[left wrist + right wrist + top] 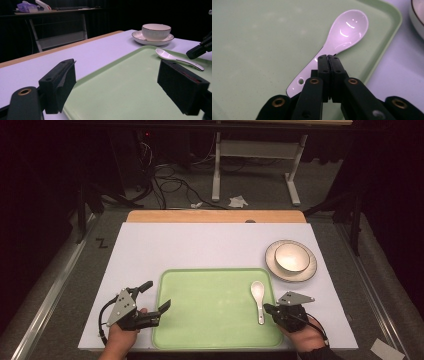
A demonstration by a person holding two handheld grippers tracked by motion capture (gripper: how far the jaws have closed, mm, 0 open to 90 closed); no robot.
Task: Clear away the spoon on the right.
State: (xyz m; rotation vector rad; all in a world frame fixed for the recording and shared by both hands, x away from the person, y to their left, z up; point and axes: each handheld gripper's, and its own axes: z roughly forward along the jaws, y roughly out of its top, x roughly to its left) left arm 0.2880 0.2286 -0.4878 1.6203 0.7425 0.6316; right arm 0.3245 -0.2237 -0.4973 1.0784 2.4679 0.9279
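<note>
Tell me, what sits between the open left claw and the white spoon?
Bare green tray. In the high view, nothing lies on it between the left gripper and the spoon.

Table evenly lit from above against dark surroundings — glare streaks the spoon (pixel 348 27), near jaws blur softly.

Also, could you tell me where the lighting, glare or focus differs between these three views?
High view: table evenly lit, surroundings dark, detail soft. Left gripper view: violet cast on the table, near left tongs slightly blurred, bowl sharp. Right gripper view: bright glare spots on the white spoon, right tongs sharp, green tray softly lit.
</note>
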